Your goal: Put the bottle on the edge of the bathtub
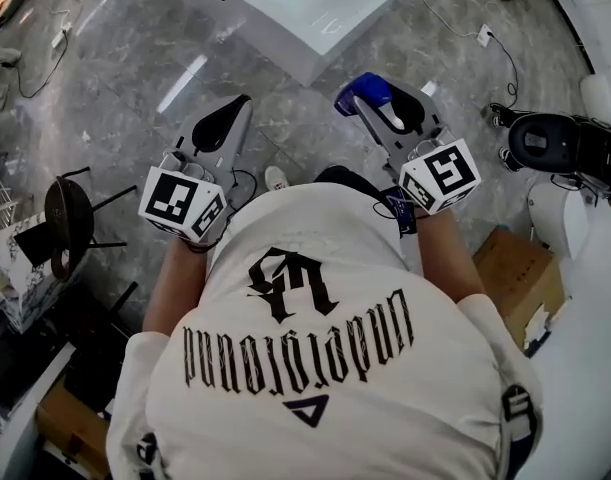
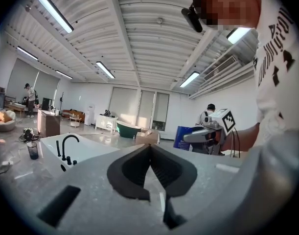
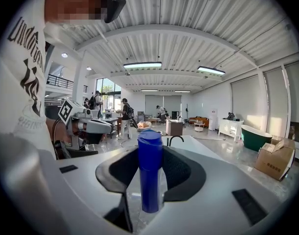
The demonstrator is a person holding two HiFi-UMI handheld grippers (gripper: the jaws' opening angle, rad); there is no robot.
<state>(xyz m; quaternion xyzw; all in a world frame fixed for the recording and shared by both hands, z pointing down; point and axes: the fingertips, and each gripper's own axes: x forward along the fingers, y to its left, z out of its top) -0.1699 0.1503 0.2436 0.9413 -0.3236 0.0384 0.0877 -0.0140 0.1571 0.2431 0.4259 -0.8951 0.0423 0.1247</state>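
Observation:
A blue bottle [image 3: 150, 180] with a blue cap stands upright between the black pads of my right gripper [image 3: 150, 151], which is shut on it. From the head view the bottle [image 1: 363, 92] sits at the tip of the right gripper [image 1: 370, 103], held over the marble floor a short way from the white bathtub [image 1: 285, 13]. My left gripper [image 1: 240, 105] hangs level with it, to its left, and is shut and empty; its pads meet at the tip [image 2: 149, 147]. The bathtub rim [image 2: 46, 148] carries a black faucet [image 2: 68, 145]. The same tub [image 3: 198, 148] lies just ahead beyond the bottle.
A black stool [image 1: 70, 213] stands at the left and a cardboard box [image 1: 515, 268] at the right. Cables run across the floor. A dark green tub [image 3: 257, 137] and another box [image 3: 274, 161] are farther off. Several people stand in the room's background.

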